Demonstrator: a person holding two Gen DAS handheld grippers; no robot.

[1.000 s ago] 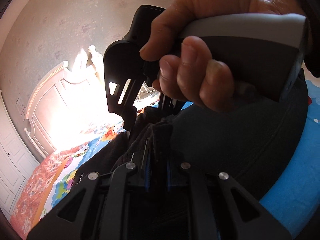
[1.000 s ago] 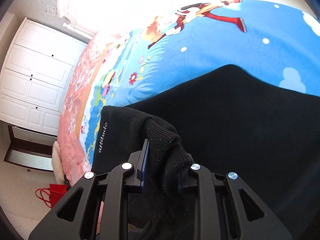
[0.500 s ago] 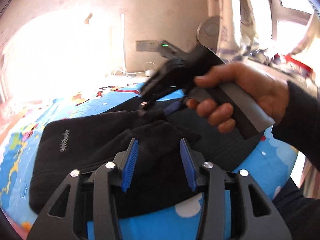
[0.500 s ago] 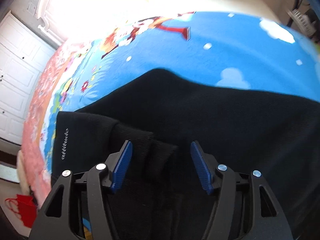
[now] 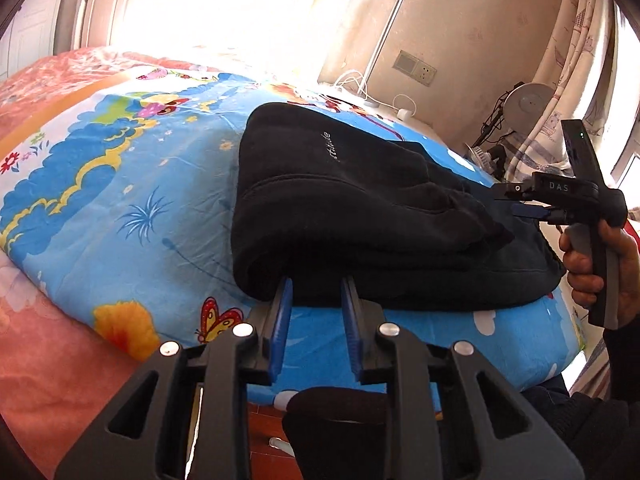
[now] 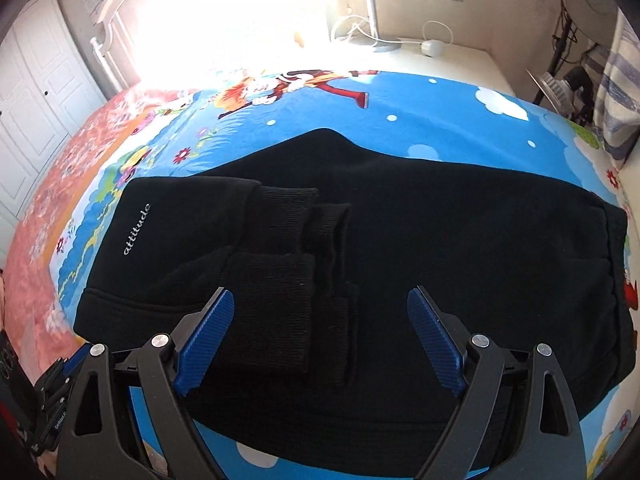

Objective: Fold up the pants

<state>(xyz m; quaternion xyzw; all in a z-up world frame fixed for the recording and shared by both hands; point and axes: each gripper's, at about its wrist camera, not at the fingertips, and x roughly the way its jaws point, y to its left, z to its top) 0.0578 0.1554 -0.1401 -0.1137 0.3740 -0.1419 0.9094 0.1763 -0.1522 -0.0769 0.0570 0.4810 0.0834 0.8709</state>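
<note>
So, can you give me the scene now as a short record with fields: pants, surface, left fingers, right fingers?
pants: black, folded over, cuffs on top
surface: cartoon bedsheet
left gripper: fingers at the near fold edge, just been closing, no cloth between them
right gripper: fingers wide above the cuffs, just been opening, holding nothing

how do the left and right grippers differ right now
The right gripper stands wide open above the folded black pants; the left gripper has a narrow gap, having just been closing, at the pants' near folded edge. The right looks down on the ribbed cuffs; the left sits low, alongside. Both have blue pads and grip nothing.
</note>
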